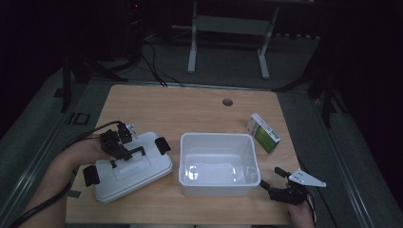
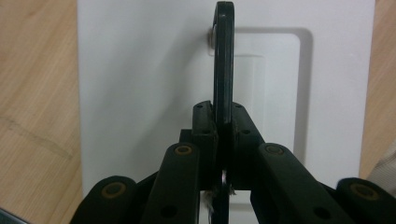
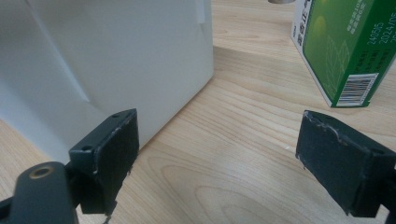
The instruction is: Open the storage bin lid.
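"240505", "2024/05" on green box (image 3: 345,46)

The table (image 1: 190,111) is pale wood with a smooth, faintly grained finish. The lid (image 1: 138,171) and the bin (image 1: 218,187) look like white plastic (the bin slightly glossy inside). The lid's handle (image 2: 223,70) is matt black. The carton (image 3: 348,46) is printed, glossy green-and-white cardboard.

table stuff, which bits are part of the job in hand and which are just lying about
In the job:
white plastic lid, its black handle clamped in the left gripper
open white plastic bin
right gripper, jaws open beside the bin

Lying about:
green and white carton
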`<state>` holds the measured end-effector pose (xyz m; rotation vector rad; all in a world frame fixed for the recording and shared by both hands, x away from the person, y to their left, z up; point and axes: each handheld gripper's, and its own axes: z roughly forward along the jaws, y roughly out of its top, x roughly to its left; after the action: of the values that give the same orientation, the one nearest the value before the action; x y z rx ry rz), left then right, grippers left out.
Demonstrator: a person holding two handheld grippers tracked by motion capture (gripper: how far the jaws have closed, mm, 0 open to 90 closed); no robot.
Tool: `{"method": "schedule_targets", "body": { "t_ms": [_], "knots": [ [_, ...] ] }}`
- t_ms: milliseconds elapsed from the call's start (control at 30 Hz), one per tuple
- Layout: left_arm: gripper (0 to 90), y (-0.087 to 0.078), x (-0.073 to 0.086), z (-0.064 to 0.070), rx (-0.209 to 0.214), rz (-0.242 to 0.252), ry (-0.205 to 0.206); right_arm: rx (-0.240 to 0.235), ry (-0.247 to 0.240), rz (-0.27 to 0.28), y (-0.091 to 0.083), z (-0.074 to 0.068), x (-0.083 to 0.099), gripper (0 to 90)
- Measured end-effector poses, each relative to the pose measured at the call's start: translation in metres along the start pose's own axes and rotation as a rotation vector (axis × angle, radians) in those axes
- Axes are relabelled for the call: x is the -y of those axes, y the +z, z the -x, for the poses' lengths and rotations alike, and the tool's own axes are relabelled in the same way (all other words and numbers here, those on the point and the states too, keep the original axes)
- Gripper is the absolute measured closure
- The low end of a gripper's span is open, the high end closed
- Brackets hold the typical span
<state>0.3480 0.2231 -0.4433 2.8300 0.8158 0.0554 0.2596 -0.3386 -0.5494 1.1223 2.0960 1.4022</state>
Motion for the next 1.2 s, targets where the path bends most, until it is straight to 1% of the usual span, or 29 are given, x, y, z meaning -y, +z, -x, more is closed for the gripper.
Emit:
{"method": "schedule_targets", "body": {
  "t_ms": [133, 200, 267, 300, 333, 400, 433, 467, 533, 567, 633, 700, 733, 800, 1033, 1100, 1133, 1167, 1200],
  "knots": [
    [83.8, 0.008, -0.004, -0.002, 0.001, 0.005, -0.006, 0.0, -0.001, 0.0, 0.0, 0.0, 0.0, 13.0],
    [83.8, 0.011, -0.006, -0.003, 0.003, 0.021, -0.014, 0.0, -0.002, -0.001, 0.0, 0.0, 0.0, 13.0],
    [83.8, 0.014, -0.007, -0.004, 0.003, 0.019, -0.006, -0.001, -0.002, -0.001, 0.0, 0.0, 0.0, 13.0],
    [83.8, 0.016, -0.008, -0.004, 0.005, 0.022, -0.011, 0.0, -0.002, -0.001, 0.0, 0.0, 0.0, 13.0],
    [83.8, 0.018, -0.009, -0.004, 0.01, 0.01, -0.008, 0.0, -0.002, -0.001, 0.0, 0.0, 0.0, 13.0],
    [83.8, 0.022, -0.01, -0.004, 0.007, 0.008, -0.013, -0.001, -0.002, 0.0, 0.0, 0.0, 0.0, 13.0],
    [83.8, 0.024, -0.01, -0.004, 0.01, 0.0, -0.008, -0.001, -0.001, 0.0, 0.0, 0.0, 0.0, 13.0],
    [83.8, 0.027, -0.011, -0.004, 0.008, 0.008, -0.007, -0.001, -0.001, 0.001, 0.0, 0.0, 0.0, 13.0],
    [83.8, 0.03, -0.012, -0.003, 0.012, 0.002, 0.001, 0.0, 0.004, 0.004, 0.0, 0.001, 0.0, 13.0],
    [83.8, 0.031, -0.012, -0.002, 0.014, 0.009, -0.001, 0.0, 0.004, 0.004, 0.0, 0.001, 0.0, 13.0],
    [83.8, 0.034, -0.014, -0.002, 0.018, 0.002, 0.004, 0.0, 0.003, 0.004, 0.0, 0.0, 0.0, 13.1],
    [83.8, 0.037, -0.015, -0.001, 0.025, 0.003, -0.004, 0.0, 0.0, 0.002, 0.0, 0.0, 0.0, 13.1],
    [83.8, 0.038, -0.015, -0.001, 0.023, 0.002, -0.004, 0.0, 0.0, 0.002, 0.0, 0.0, 0.0, 13.0],
    [83.8, 0.04, -0.015, -0.002, 0.032, -0.005, -0.008, -0.001, 0.0, 0.004, -0.001, 0.0, 0.0, 13.0],
    [83.6, 0.041, -0.014, -0.004, 0.045, 0.018, -0.021, -0.001, 0.005, 0.005, -0.001, 0.001, 0.001, 13.1],
    [83.4, 0.041, -0.014, -0.005, 0.038, 0.021, -0.022, -0.002, 0.004, 0.007, -0.002, 0.002, 0.001, 13.1],
    [83.2, 0.041, -0.014, -0.005, 0.045, 0.022, -0.026, -0.001, 0.005, 0.008, -0.002, 0.002, 0.001, 13.1],
    [83.1, 0.041, -0.013, -0.005, 0.043, 0.022, -0.025, 0.0, 0.006, 0.007, -0.002, 0.002, 0.0, 13.1],
    [79.1, 0.04, -0.013, -0.006, 0.035, 0.019, -0.027, 0.002, 0.008, 0.009, -0.003, 0.003, 0.0, 13.1]
  ]
}}
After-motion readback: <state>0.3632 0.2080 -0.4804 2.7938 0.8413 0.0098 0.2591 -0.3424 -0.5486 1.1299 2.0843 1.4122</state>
